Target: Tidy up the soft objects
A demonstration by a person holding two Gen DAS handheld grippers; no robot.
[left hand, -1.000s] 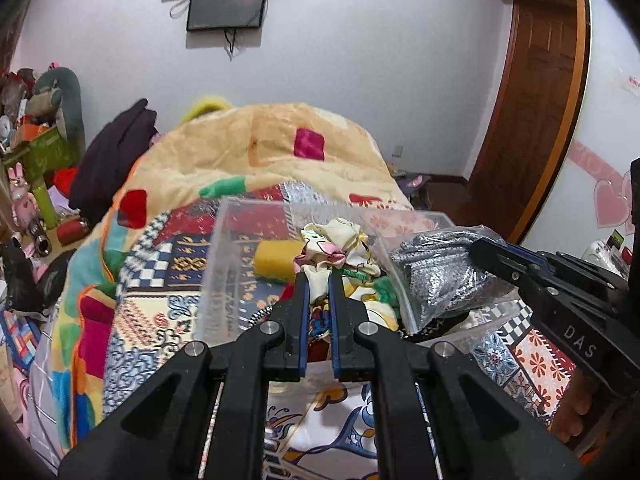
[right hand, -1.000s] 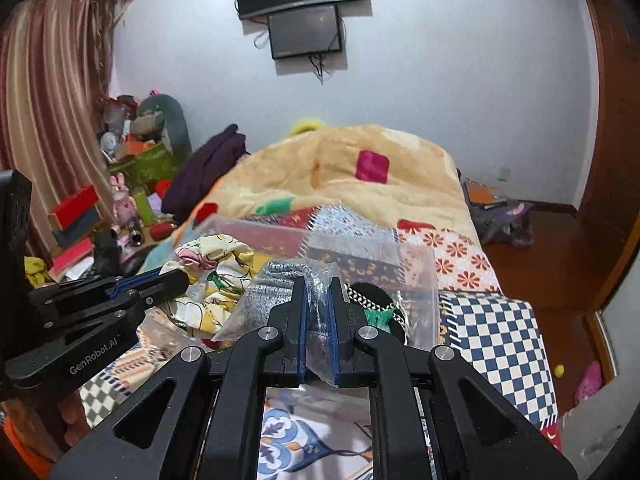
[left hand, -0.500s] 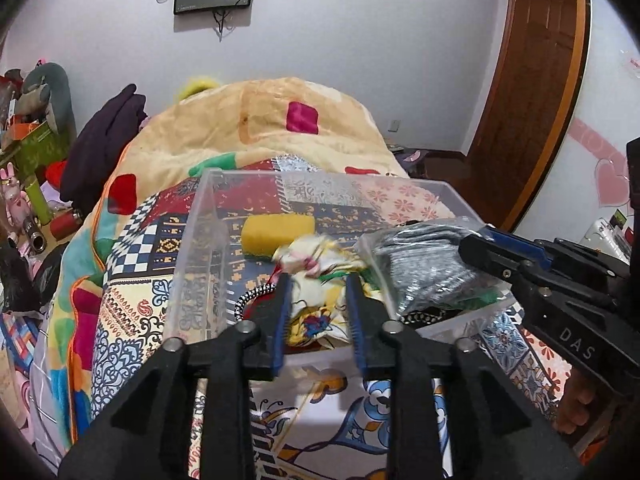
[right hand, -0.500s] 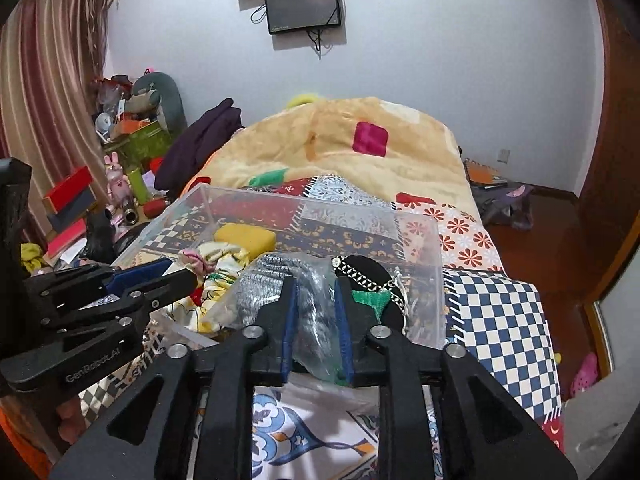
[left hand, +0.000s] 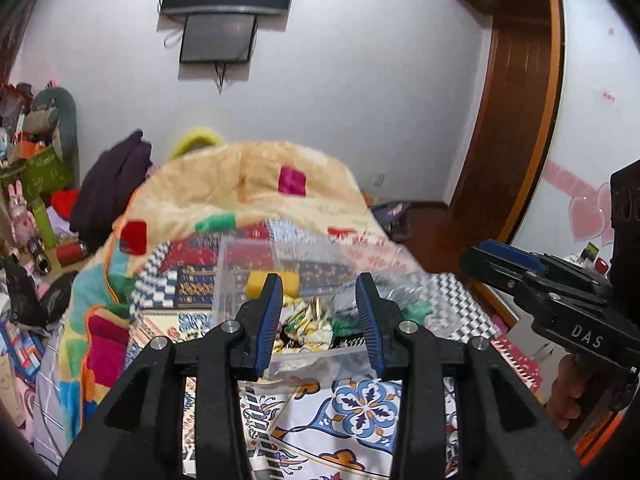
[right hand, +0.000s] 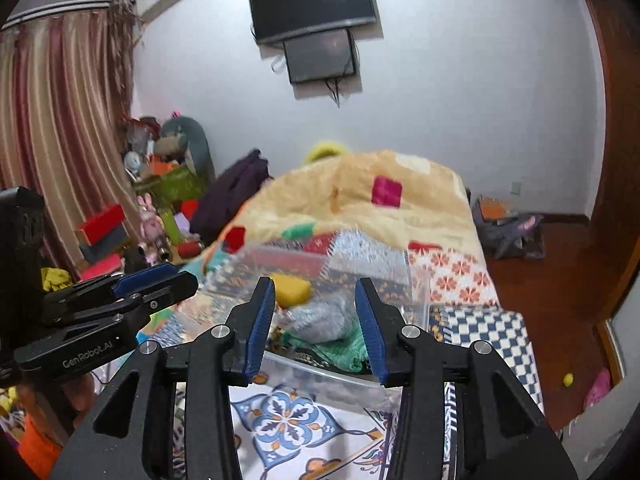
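A clear plastic bin (left hand: pixel 236 280) (right hand: pixel 416 284) sits on the patterned bed cover. Inside lie a yellow sponge (left hand: pixel 274 283) (right hand: pixel 295 287), a floral cloth (left hand: pixel 308 326), a silvery grey item in a clear bag (right hand: pixel 320 320) and a green knit piece (right hand: pixel 340 350) (left hand: pixel 416 310). My left gripper (left hand: pixel 318 322) is open and empty, raised just before the bin's near wall. My right gripper (right hand: pixel 316 324) is open and empty above the bin's near side; it also shows in the left wrist view (left hand: pixel 500 264).
The bed carries a beige quilt (left hand: pixel 248 184) with coloured patches and a checkered cover (right hand: pixel 484 332). Toys and boxes (right hand: pixel 160 184) crowd the left side under a curtain. A dark garment (left hand: pixel 112 184) lies by the quilt. A wooden door (left hand: pixel 516 120) stands on the right.
Both grippers opened wide and pulled up and back from the bin. The floral cloth and the bagged grey item were let go and now lie inside the bin.
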